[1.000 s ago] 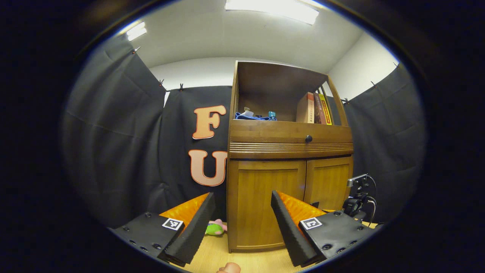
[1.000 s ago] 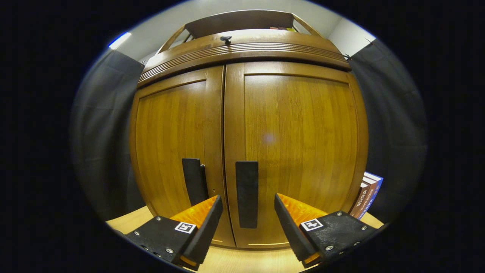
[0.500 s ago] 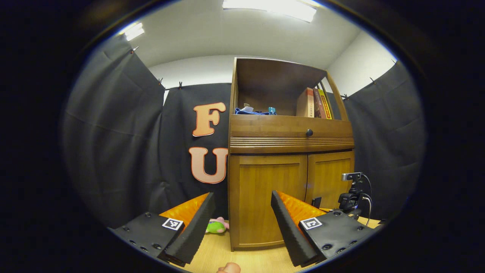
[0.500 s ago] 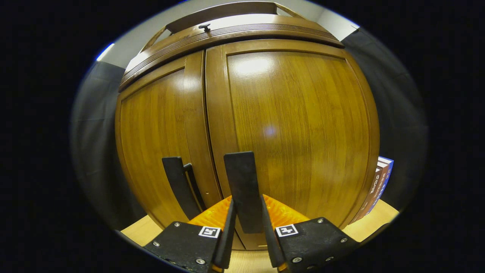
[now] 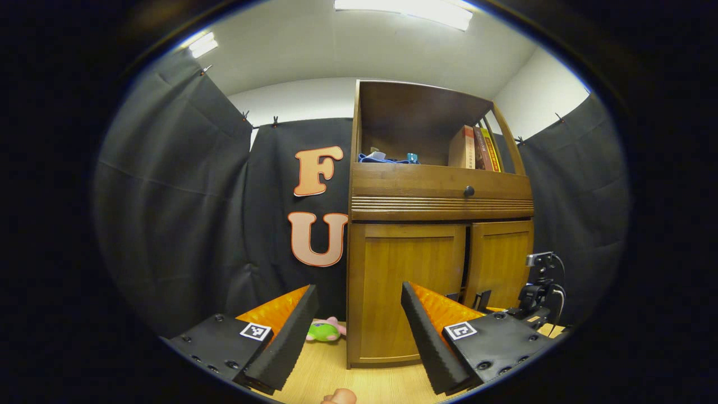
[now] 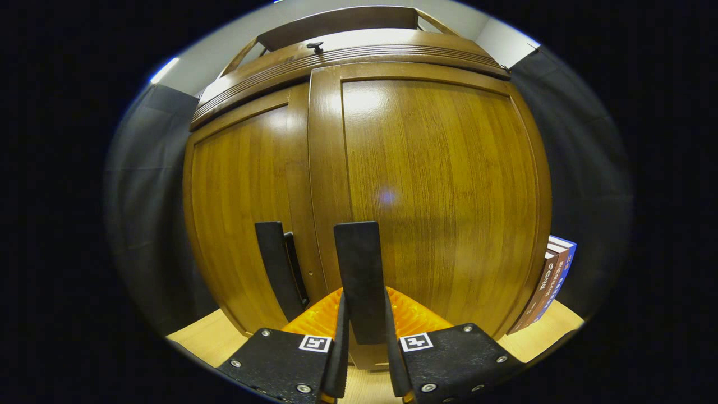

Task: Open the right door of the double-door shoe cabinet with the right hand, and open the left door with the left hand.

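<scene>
The wooden shoe cabinet (image 5: 437, 207) stands ahead of my left gripper (image 5: 359, 331), which hangs open and empty well short of it. The left door (image 5: 404, 292) is closed. A dark gap shows between it and the right door (image 5: 499, 264), which stands slightly ajar. The other gripper (image 5: 538, 292) shows in front of that right door. In the right gripper view, my right gripper (image 6: 363, 314) is shut on the right door's black vertical handle (image 6: 358, 264). The right door (image 6: 443, 191) sits a little proud of the left door (image 6: 241, 207). The left handle (image 6: 274, 264) is free.
Several books (image 6: 548, 286) lean against the cabinet's right side. A green and pink plush toy (image 5: 325, 331) lies at the cabinet's left foot. The open upper shelf holds books (image 5: 477, 148) and blue items (image 5: 387, 159). A drawer knob (image 5: 469, 191) sits above the doors.
My right gripper closed on the right door's handle, and that door has swung out slightly, showing a gap. My left gripper stayed open and drifted a little.
</scene>
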A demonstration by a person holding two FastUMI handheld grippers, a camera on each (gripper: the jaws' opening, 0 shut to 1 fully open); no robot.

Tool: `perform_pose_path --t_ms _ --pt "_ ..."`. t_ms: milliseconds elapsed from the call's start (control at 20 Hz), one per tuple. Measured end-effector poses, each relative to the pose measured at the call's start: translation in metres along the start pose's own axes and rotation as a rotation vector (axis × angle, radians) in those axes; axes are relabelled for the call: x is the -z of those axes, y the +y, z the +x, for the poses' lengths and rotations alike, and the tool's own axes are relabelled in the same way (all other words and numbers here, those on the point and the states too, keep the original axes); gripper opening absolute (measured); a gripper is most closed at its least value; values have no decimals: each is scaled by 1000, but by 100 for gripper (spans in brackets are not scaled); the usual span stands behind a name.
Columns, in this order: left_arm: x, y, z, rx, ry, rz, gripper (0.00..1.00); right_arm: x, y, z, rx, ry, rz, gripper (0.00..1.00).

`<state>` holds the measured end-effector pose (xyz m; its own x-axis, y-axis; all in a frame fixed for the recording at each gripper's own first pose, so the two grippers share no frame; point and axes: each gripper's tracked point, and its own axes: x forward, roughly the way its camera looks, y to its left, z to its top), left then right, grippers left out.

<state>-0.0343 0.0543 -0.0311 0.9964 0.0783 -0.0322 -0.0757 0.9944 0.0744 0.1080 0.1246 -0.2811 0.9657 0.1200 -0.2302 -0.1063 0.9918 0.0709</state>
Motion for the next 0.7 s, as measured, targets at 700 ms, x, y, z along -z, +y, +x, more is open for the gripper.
perform_pose_path --t_ms 700 --pt "19 2 10 -6 37 -34 96 1 -15 -67 -36 -17 -20 29"
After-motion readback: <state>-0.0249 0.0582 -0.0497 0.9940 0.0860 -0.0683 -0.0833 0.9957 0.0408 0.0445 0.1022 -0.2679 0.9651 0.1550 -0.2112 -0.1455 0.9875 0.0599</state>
